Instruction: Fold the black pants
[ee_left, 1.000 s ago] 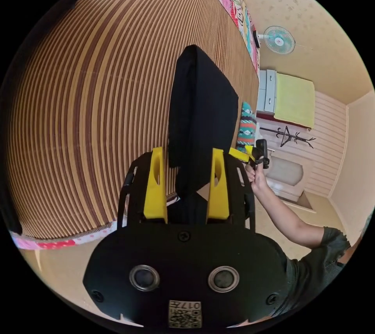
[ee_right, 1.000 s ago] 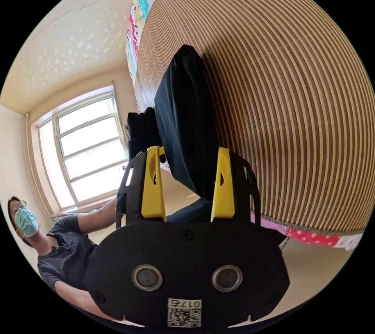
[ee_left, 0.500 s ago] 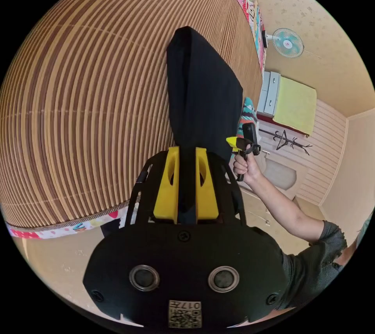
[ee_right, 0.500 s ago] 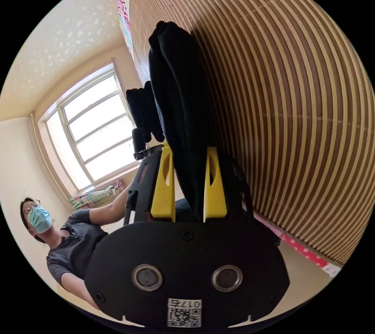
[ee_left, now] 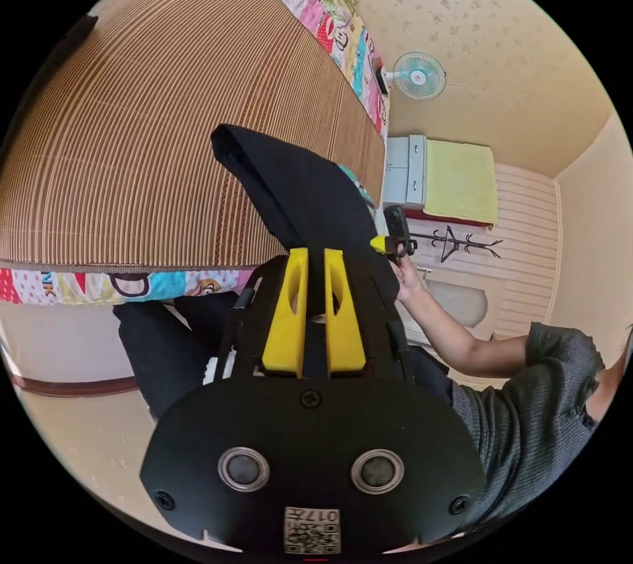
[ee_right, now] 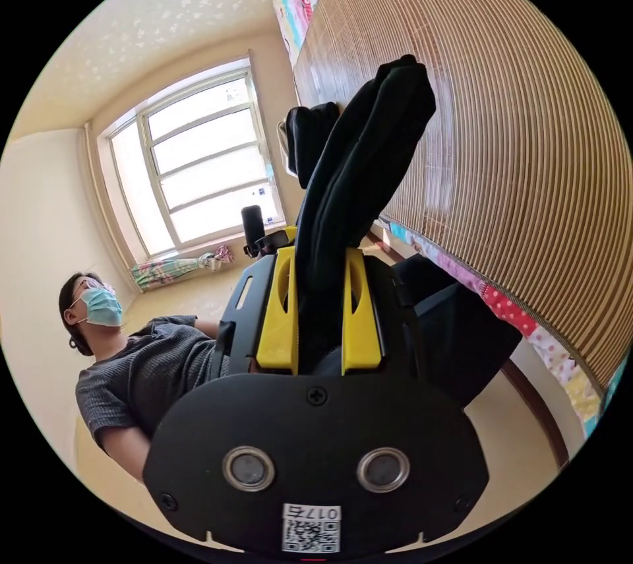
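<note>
In the left gripper view, left gripper (ee_left: 314, 316) with yellow jaws drawn close together, both pressing on a fold of the black pants (ee_left: 297, 198); cloth rising from the jaws up over the striped bamboo mat (ee_left: 132, 148) on the bed, its far end lifted above the mat, more of the dark fabric hanging below the bed edge toward the floor (ee_left: 79, 445). Beside the pants in that same view, the right gripper (ee_left: 389, 241) held in a hand (ee_left: 405, 277), its yellow tip against the cloth's edge, jaw gap too small to judge from here. Behind, a wall fan (ee_left: 415, 76), a white cabinet (ee_left: 402, 168) with a yellow cloth (ee_left: 458, 181) next to it, a coat rack (ee_left: 455, 241), and a patterned quilt (ee_left: 330, 3) bordering the mat. In the right gripper view, the right gripper (ee_right: 318, 310) with jaws nearly closed, clamped on a thick bunched fold of the black pants (ee_right: 359, 161), standing up from the jaws and curling over at the top beside the striped bamboo mat (ee_right: 514, 128). Here also the left gripper (ee_right: 260, 234), seen just beside the cloth, plus a bright window (ee_right: 198, 161) and a person (ee_right: 138, 366) in a grey knit top
</note>
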`<move>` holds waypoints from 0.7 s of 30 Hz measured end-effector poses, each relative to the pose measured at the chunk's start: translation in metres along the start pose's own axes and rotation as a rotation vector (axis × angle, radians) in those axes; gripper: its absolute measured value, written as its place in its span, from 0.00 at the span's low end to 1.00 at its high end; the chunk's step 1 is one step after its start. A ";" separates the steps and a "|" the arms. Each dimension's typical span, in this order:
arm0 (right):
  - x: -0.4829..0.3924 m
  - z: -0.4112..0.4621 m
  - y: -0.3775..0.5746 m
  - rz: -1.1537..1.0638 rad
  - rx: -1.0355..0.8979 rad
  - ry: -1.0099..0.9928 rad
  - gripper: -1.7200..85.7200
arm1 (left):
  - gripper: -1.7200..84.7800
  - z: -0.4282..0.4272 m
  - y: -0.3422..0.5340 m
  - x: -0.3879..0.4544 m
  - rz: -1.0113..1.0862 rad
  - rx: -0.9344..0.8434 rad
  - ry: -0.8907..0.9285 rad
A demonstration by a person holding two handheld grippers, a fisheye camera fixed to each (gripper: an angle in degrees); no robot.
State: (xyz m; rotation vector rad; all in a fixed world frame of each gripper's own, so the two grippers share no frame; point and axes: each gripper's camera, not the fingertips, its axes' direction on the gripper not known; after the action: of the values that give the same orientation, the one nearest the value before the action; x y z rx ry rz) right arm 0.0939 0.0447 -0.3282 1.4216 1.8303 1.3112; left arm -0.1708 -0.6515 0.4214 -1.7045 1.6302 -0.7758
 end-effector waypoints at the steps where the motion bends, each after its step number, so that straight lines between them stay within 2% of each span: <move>1: -0.009 -0.003 -0.002 -0.012 -0.018 0.018 0.14 | 0.08 -0.002 0.003 0.005 0.004 0.009 -0.005; 6: -0.044 0.016 -0.013 -0.074 -0.071 0.093 0.14 | 0.08 -0.038 0.023 0.025 0.023 0.058 -0.018; 10: -0.068 0.076 -0.030 -0.127 -0.079 0.101 0.14 | 0.08 -0.093 0.040 0.012 0.018 0.104 -0.019; 17: -0.111 0.256 -0.088 -0.223 -0.083 0.053 0.14 | 0.07 -0.278 0.084 -0.065 -0.006 0.248 0.025; 21: -0.152 0.365 -0.138 -0.318 -0.111 0.080 0.14 | 0.07 -0.416 0.092 -0.111 0.025 0.295 -0.044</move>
State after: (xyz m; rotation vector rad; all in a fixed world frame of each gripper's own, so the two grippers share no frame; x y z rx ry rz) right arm 0.3794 0.0480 -0.6344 0.9847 1.9076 1.2963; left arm -0.5602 -0.5645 0.6070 -1.4789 1.4250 -0.9104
